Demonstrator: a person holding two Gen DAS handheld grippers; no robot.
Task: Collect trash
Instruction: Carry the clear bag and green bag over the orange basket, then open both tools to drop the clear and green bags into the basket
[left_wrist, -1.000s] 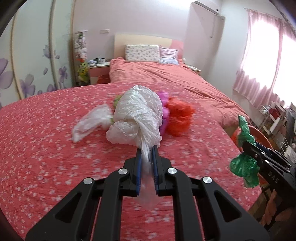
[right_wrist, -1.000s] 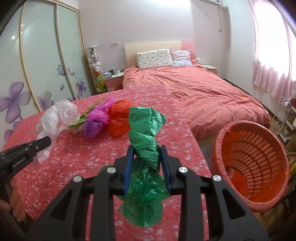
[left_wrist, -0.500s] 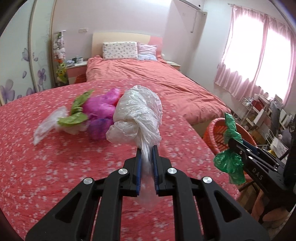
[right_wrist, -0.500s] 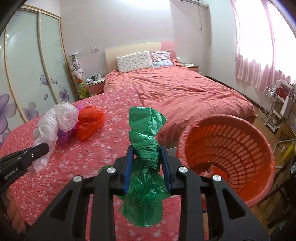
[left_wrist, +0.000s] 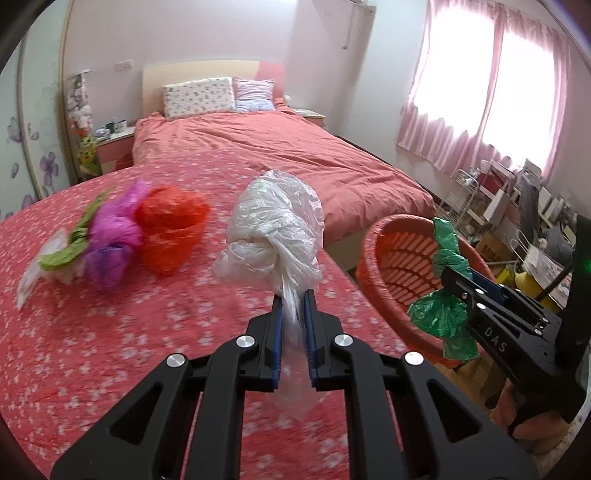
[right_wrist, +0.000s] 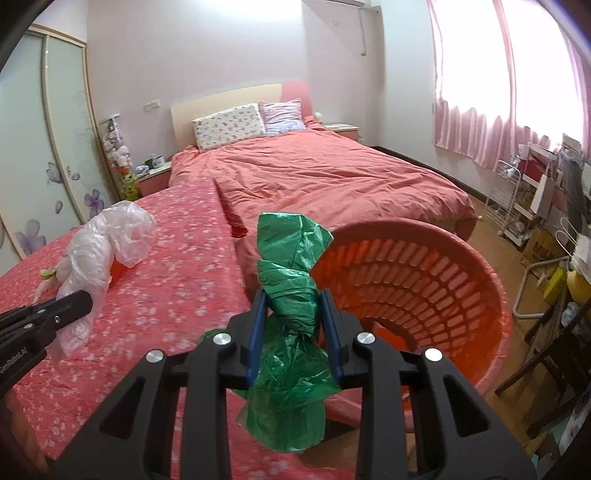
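My left gripper (left_wrist: 292, 301) is shut on a knotted clear plastic bag (left_wrist: 275, 229), held above the flowered red bedspread (left_wrist: 110, 332). It also shows in the right wrist view (right_wrist: 107, 243). My right gripper (right_wrist: 291, 301) is shut on a knotted green plastic bag (right_wrist: 291, 266), held by the near rim of the orange trash basket (right_wrist: 424, 280). From the left wrist view the green bag (left_wrist: 443, 317) hangs in front of the basket (left_wrist: 395, 258). Red (left_wrist: 170, 229), purple (left_wrist: 110, 236) and green (left_wrist: 70, 251) bags lie on the bedspread.
A bed with a salmon duvet (left_wrist: 280, 155) and pillows (left_wrist: 199, 98) lies behind. A wardrobe with flower prints (right_wrist: 55, 155) stands at the left. A wire rack and cluttered shelves (right_wrist: 532, 199) stand at the right under pink curtains (left_wrist: 480, 96).
Both grippers have swung to the right with their bags. The orange basket has come much closer to the right gripper. The bags on the bedspread now lie farther left.
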